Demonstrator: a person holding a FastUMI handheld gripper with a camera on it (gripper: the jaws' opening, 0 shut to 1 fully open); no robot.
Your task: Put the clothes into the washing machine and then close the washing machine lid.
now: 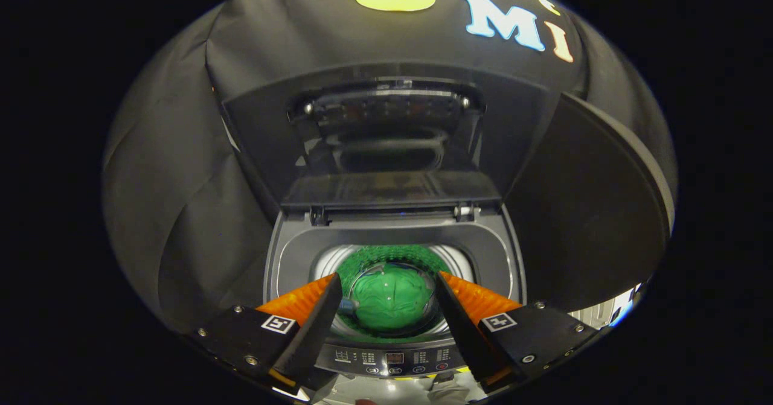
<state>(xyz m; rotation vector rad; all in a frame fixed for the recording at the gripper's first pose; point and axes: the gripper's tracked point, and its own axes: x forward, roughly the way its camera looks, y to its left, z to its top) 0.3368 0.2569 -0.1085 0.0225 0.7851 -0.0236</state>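
My tool (386, 281) hangs released above the green clothes (391, 302) in the drum, the upright lid (389, 145) beyond and above it.

Green clothes (391, 303), dark grey washing machine (290, 254)

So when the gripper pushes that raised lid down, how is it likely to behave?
The lid looks like a rigid two-panel piece folded upright, so it should probably swing on its rear hinges rather than flex. Folded at mid-height, it may unfold and drop quickly once tipped forward. Its glossy surface could be slippery. The gripper is open above the green clothes in the drum.
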